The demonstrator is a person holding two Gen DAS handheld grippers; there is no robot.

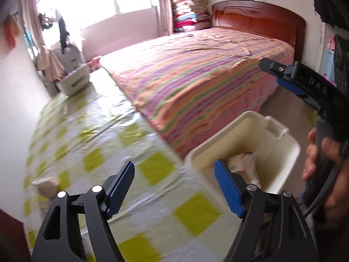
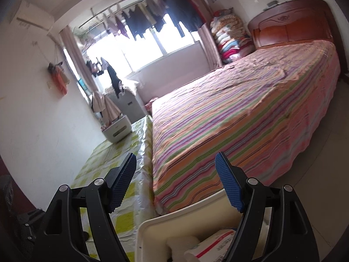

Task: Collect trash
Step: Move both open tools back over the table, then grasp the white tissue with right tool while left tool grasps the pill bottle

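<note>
A white plastic bin (image 1: 283,144) stands on the floor at the foot of the bed. It holds crumpled white and pink wrappers (image 1: 244,163). My left gripper (image 1: 174,187) is open with nothing between its blue pads, just left of the bin's rim. A pale crumpled lump (image 1: 47,185) lies on the floor at the far left, blurred. My right gripper (image 1: 277,74) hangs over the bin, gripped by a hand (image 1: 322,157). In the right wrist view the right gripper (image 2: 176,181) is open and empty above the bin (image 2: 152,224). Inside are a white roll (image 2: 181,246) and a red-striped packet (image 2: 218,242).
A bed with a striped sheet (image 1: 196,76) fills the right side. A green-checked floor covering (image 1: 98,131) runs along its left. A white storage box (image 1: 74,80) sits at the far wall under hanging clothes. Folded quilts (image 1: 189,11) are stacked by the wooden headboard (image 1: 257,17).
</note>
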